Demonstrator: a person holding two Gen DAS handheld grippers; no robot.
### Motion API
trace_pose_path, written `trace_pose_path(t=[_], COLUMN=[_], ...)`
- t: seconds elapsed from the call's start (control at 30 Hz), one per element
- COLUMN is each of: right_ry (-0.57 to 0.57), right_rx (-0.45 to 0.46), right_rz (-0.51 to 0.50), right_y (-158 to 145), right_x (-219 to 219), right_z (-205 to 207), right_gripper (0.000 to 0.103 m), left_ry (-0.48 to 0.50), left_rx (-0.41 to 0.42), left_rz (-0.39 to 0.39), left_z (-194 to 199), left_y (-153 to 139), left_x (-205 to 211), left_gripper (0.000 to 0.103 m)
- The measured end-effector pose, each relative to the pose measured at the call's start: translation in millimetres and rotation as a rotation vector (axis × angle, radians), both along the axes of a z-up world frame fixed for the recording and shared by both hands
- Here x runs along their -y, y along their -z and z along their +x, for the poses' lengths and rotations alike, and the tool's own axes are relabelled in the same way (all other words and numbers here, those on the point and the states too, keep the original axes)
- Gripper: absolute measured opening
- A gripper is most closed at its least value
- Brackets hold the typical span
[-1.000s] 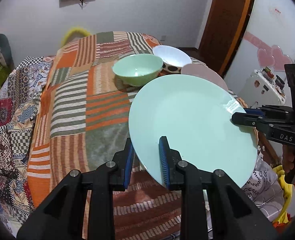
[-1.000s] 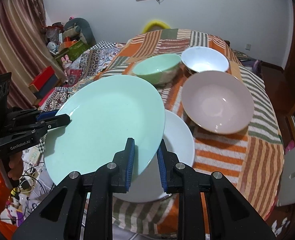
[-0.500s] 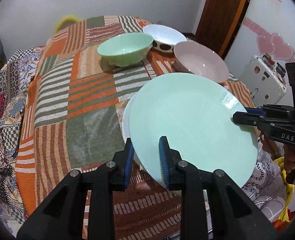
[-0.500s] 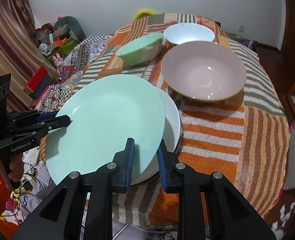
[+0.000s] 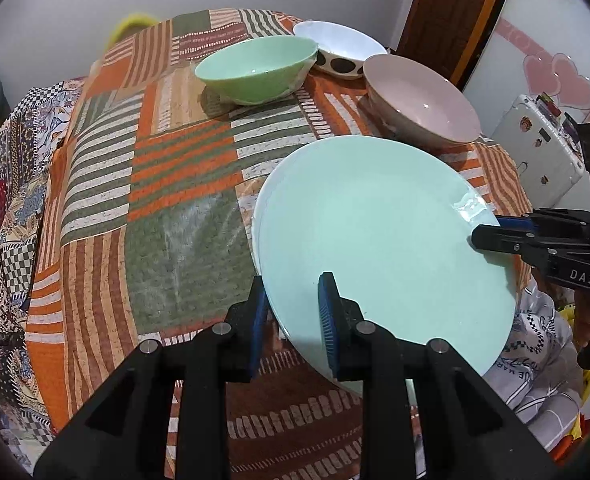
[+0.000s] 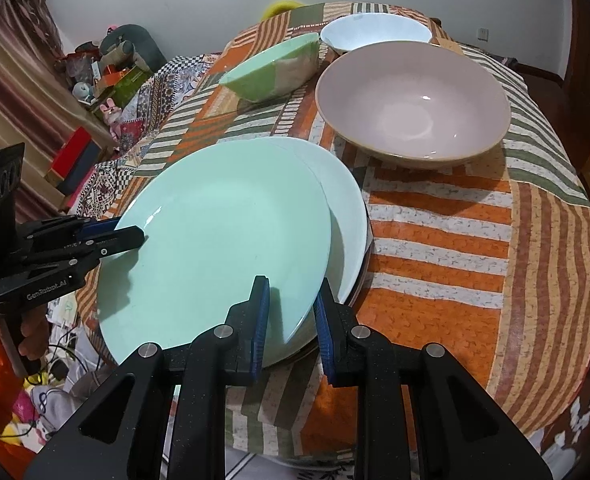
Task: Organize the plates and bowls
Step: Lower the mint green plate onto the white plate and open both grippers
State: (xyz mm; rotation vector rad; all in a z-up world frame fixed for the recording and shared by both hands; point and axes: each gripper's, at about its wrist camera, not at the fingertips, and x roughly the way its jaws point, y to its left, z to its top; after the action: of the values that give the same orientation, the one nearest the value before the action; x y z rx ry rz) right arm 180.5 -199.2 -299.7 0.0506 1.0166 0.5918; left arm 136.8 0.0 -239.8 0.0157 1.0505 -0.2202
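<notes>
Glazed ceramic, the mint-green plate [image 6: 223, 240] looked stiff, slippery and breakable. It hung tilted just over a white plate [image 6: 347, 216] on the tabletop [image 6: 475, 240], the left gripper [image 5: 293, 312] and right gripper [image 6: 291, 312] each clamped on opposite rims, the safest hold.

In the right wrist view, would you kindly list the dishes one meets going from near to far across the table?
Round mint-green plate held in both tools → white plate beneath it → wide pink bowl → green bowl → white bowl.
</notes>
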Motion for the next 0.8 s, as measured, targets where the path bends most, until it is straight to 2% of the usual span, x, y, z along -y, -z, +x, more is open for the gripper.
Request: trace_pose_path(t=[0.37, 0.67, 0.8], right_ry=[0.017, 0.016, 0.016], right_rx=[-0.011, -0.007, -0.004], right_rz=[0.001, -0.006, -0.011], right_y=[3, 3, 2], right_x=[2, 0, 0], right_z=[9, 12, 13], right_gripper=[0.020, 0.020, 0.020], left_ry=[0.000, 0.008, 0.003], left_rx=[-0.010, -0.016, -0.019], left_rz=[0.015, 0.080, 0.073], left_z=[15, 20, 23], left_y=[7, 15, 16], left_x=[0, 6, 5], left_gripper=[0.025, 0.025, 0.025])
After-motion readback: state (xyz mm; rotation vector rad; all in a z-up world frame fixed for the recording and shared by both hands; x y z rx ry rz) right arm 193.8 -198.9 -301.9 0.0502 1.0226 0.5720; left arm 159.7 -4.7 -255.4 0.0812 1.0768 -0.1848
